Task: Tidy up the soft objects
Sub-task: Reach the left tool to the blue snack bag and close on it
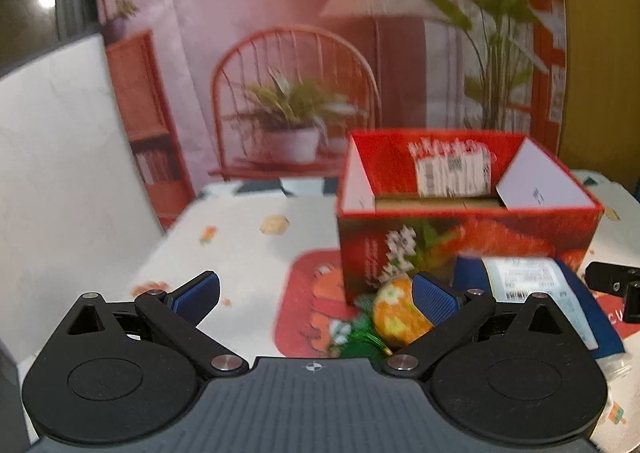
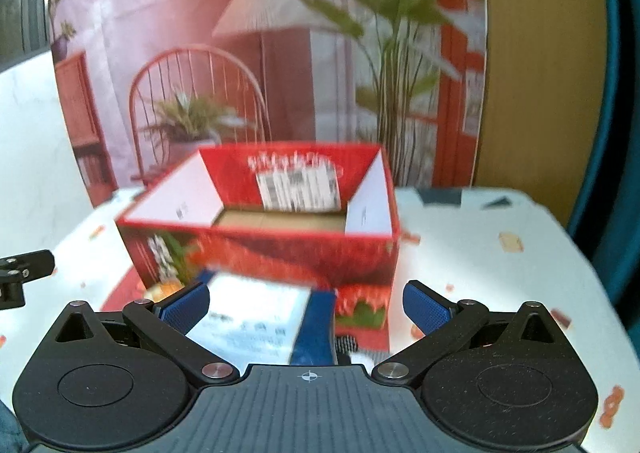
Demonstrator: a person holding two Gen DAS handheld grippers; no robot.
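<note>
Both my grippers — left (image 1: 316, 297), right (image 2: 306, 305) — hung spread over the patterned tablecloth (image 1: 240, 237), the blue packet (image 2: 256, 321) between my right fingers, touching neither, before the red box (image 2: 260, 237) and a printed room backdrop (image 1: 280, 33).

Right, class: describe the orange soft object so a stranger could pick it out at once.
Find the open red box on the patterned table. Against its front left corner lies the orange soft object, beside a blue packet with a white label. Only it is rounded, orange with yellow-white flowers.
</note>
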